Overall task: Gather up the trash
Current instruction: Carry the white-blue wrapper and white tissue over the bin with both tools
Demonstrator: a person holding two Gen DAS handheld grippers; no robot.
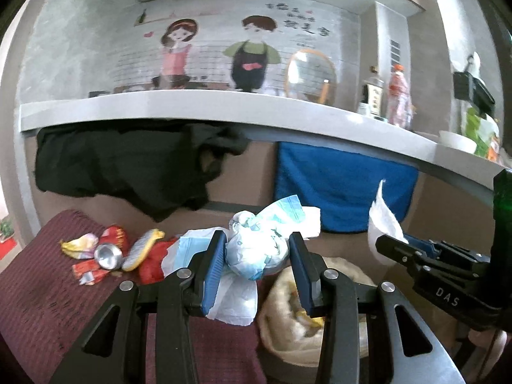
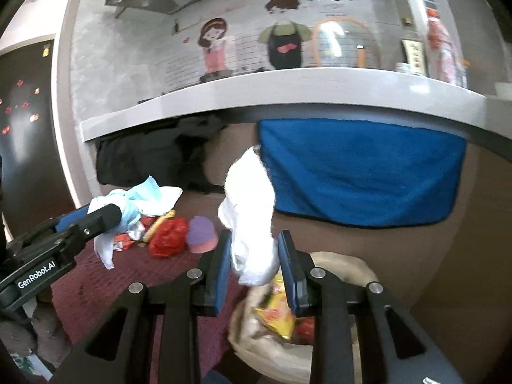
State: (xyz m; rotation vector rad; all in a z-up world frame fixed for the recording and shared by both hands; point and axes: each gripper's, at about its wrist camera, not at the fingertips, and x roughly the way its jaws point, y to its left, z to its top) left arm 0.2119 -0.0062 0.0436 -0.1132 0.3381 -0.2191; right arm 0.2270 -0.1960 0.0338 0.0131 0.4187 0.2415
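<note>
My left gripper (image 1: pixel 257 252) is shut on a crumpled white and light-blue wrapper wad (image 1: pixel 256 249), lifted above the surface. In the right wrist view the same gripper (image 2: pixel 110 216) comes in from the left with the wad (image 2: pixel 144 196). My right gripper (image 2: pixel 254 252) is shut on a white tissue (image 2: pixel 251 211) that stands up between its blue pads; it also shows at the right edge of the left wrist view (image 1: pixel 385 244). Just below both sits an open cream bag (image 2: pixel 339 265) with a yellow wrapper (image 2: pixel 276 315) inside. On the maroon cloth (image 1: pixel 48 288) lie a crushed can (image 1: pixel 108 254) and red and yellow wrappers.
A grey counter edge (image 1: pixel 192 108) runs across above. A black cloth (image 1: pixel 121 166) and a blue towel (image 1: pixel 345 188) hang below it. A purple and pink cap (image 2: pixel 201 233) lies by a red wrapper (image 2: pixel 168 236). Bottles (image 1: pixel 398 96) stand on the counter.
</note>
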